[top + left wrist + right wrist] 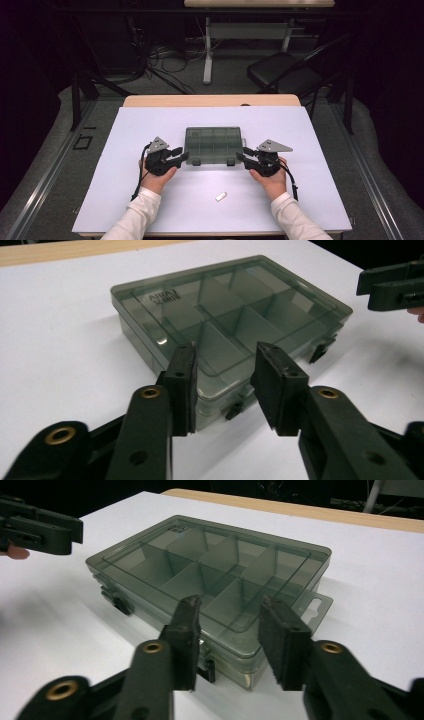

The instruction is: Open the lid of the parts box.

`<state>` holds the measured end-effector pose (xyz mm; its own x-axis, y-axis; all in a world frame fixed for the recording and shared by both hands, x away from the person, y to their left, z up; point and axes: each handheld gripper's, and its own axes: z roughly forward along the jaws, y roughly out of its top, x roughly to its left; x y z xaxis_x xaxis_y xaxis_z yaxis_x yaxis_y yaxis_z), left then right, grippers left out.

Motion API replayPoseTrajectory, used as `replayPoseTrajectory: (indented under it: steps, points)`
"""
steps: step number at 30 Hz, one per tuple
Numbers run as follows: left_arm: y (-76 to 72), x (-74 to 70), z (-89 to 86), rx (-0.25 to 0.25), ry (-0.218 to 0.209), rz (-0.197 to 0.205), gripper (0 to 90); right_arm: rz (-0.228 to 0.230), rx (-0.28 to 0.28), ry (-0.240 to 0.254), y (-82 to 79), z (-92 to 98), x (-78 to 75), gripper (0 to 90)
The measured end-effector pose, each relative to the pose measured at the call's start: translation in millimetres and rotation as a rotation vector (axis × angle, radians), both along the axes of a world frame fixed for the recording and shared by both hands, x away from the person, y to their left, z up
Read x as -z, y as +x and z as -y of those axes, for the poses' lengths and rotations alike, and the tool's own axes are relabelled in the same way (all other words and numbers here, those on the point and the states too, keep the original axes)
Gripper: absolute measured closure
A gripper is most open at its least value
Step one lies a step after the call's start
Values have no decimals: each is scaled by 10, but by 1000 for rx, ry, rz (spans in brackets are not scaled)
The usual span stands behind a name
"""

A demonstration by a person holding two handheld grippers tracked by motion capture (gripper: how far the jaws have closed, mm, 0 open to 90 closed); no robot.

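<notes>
A smoky-grey clear plastic compartment box (213, 145) lies closed, lid down, in the middle of the white table top (150, 125). My left gripper (184, 154) is at the box's near left corner and my right gripper (241, 154) at its near right corner. In the left gripper view the jaws (225, 375) stand apart, with the box (225, 310) corner and a black latch (232, 411) in the gap, the pads not pressing. In the right gripper view the right gripper (227, 625) is likewise open over the box (210, 570) corner. The compartments look empty.
A small white oblong piece (221, 196) lies on the table near the front edge, between the person's forearms. Beyond the table's far wooden edge (210, 100) are a black chair (285, 72), a desk leg and cables on the floor.
</notes>
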<state>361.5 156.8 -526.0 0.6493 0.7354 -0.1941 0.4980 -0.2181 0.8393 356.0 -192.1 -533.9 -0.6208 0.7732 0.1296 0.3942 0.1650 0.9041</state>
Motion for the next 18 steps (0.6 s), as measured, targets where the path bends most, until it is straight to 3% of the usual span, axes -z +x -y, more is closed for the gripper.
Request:
replayPoseTrajectory:
  steps: [3,6,12,18]
  points:
    - [-26,34,25,12,-5,-35,718,-21,-28,-20,-26,-16,13,728]
    - [-47,52,60,21,11,-47,786,-38,-41,-52,-44,-48,31,807]
    - [-74,82,114,36,16,-71,885,-72,-40,-79,-41,-93,97,874]
    - [-66,103,125,33,18,-87,900,-114,-44,-98,-11,-106,193,900]
